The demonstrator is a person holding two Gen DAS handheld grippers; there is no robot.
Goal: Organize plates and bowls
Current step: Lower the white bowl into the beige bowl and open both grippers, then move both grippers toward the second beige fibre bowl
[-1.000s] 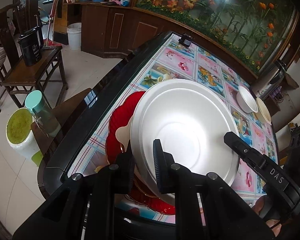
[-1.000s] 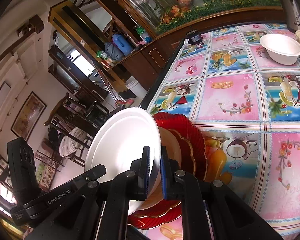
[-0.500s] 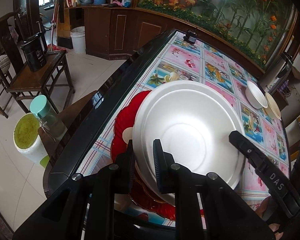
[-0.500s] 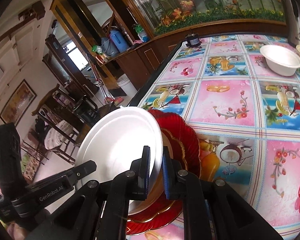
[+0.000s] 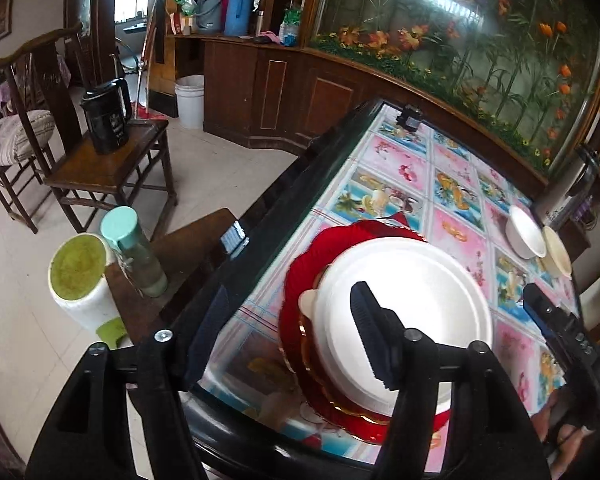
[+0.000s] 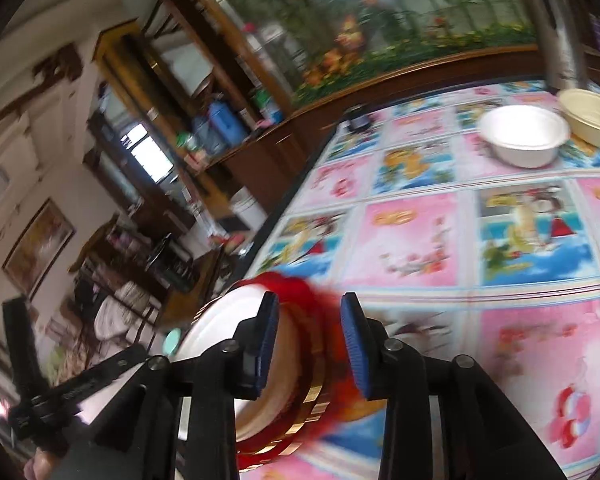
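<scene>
White plate (image 5: 416, 296) lying flat on top of stack, over tan plate (image 5: 307, 301) and red plates (image 5: 332, 246), near bench (image 5: 404, 168) edge at 6 o'clock; likely stacked by size, widest red at bottom, to gather plates in one pile. White bowl (image 6: 524, 134) and cream bowl (image 6: 592, 114) side by side at far 2 o'clock, touching or nearly so, well apart from stack; probably next to be nested. Left tool (image 5: 284, 328) spread wide, gripping nothing; right finger over white plate, contact unclear, left finger out past bench edge. Right tool (image 6: 310, 344) moderately open, empty; fingers straddling stack rim at 6 o'clock, no clamp visible. Right view blurred, so exact contact with rim cannot be told. Plate stacking looks done; bowls not yet handled.
</scene>
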